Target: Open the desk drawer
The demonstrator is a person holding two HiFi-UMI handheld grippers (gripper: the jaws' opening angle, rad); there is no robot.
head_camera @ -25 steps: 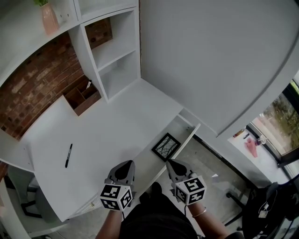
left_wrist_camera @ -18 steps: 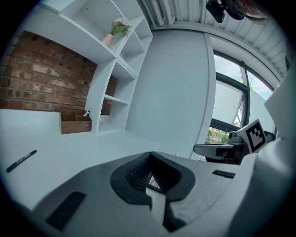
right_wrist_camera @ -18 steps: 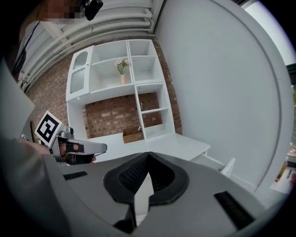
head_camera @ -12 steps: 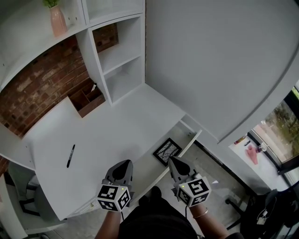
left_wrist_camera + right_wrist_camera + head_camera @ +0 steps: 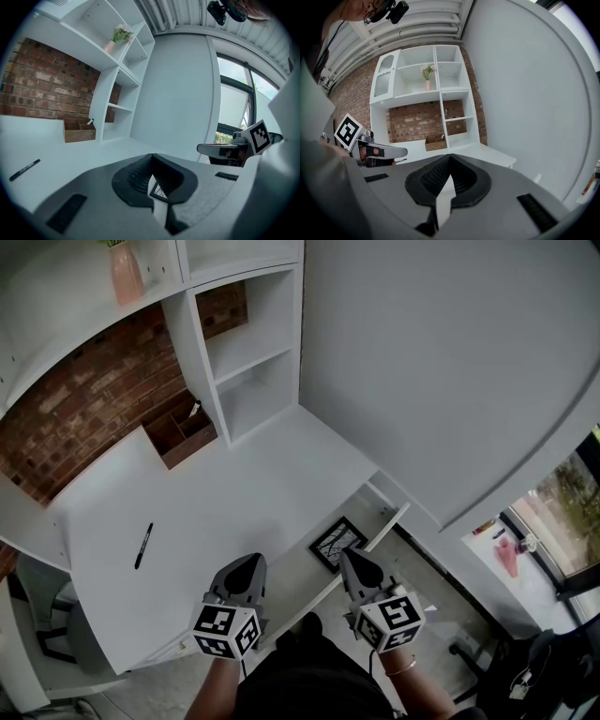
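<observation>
Hovering side by side, the left gripper (image 5: 249,564) and right gripper (image 5: 352,559) each have jaws pressed together, empty. At the right gripper's one o'clock the drawer (image 5: 373,504) stands pulled out from the white surface (image 5: 234,493), with a framed picture (image 5: 335,541) inside.

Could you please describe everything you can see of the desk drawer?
The desk drawer is white and matte, like painted board. It stands pulled well out from under the desktop, on the side nearest the person. It is a shallow open tray with a thin front panel, and no handle shows. A black-framed picture lies flat inside. The right gripper, jaws shut, is over its near part; whether they touch cannot be told.
</observation>
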